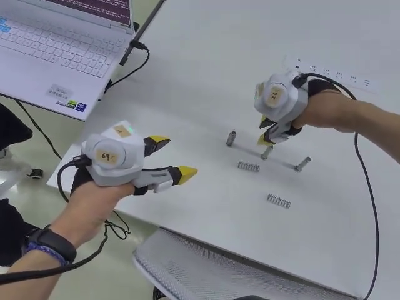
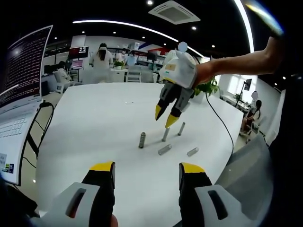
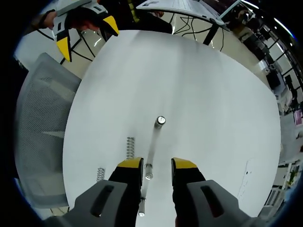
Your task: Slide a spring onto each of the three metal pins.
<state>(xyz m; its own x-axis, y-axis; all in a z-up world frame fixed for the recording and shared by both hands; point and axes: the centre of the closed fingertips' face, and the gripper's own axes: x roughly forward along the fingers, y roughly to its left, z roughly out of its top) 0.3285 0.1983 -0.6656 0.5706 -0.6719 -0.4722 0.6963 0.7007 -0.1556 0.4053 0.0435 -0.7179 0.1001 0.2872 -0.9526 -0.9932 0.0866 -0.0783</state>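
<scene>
On a white table (image 1: 206, 69), three short metal pins stand upright in a slanting row. The first pin (image 1: 231, 138), at the end towards an open laptop (image 1: 56, 50), has a fitted spring (image 1: 231, 135) coiled around it. The middle pin (image 1: 267, 152) and the third pin (image 1: 302, 164) look bare. Two more springs lie flat on the table on the side of the row nearer the person: one loose spring (image 1: 248, 166) just beside the middle pin, and a second loose spring (image 1: 279, 200) a little further out, near the table's front edge.

The right tongs (image 1: 267, 134), held in the person's right hand, point down and hover directly over the middle pin. Their yellow tips are parted by a narrow gap and hold nothing. In the right gripper view the top of that pin shows below, in the gap between the two tips, and both loose springs lie off to one side.

The left tongs (image 1: 174, 155), held in the person's left hand, hang at the near left edge of the table, well apart from the pins. Their yellow tips are spread wide and are empty, pointing across the table towards the row.

A grey mesh chair (image 1: 206, 269) sits below the table's front edge.
</scene>
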